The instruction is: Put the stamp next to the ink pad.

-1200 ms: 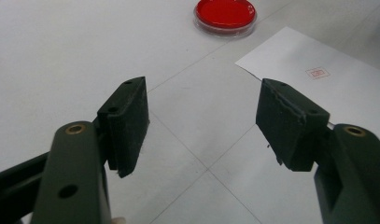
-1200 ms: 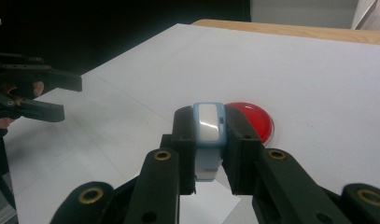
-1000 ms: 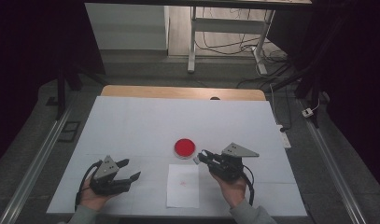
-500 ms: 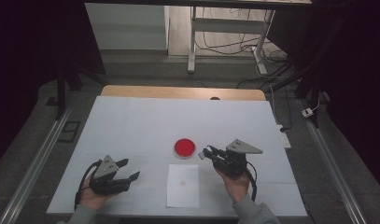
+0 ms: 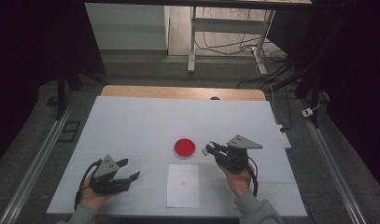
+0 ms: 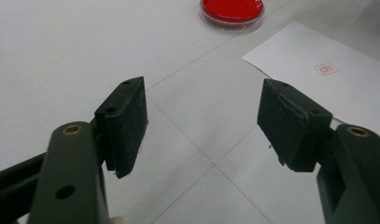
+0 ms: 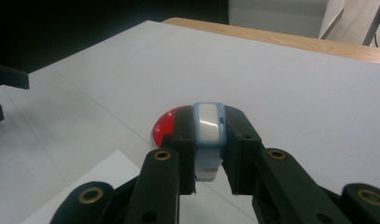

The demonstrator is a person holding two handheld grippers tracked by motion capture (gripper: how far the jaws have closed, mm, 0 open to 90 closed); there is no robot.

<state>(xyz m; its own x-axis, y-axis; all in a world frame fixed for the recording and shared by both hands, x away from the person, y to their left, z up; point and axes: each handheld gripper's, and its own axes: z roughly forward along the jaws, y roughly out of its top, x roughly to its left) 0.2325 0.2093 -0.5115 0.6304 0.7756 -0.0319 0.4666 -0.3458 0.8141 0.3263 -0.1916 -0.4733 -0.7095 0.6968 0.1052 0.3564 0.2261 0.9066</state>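
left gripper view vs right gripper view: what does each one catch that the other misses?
Left gripper view alone: the red stamp mark printed on the white paper sheet, seen between the open left gripper jaws. Right gripper view alone: the small pale-blue stamp block clamped in the right gripper, and the wooden table edge. Both: the round red ink pad and the paper sheet.
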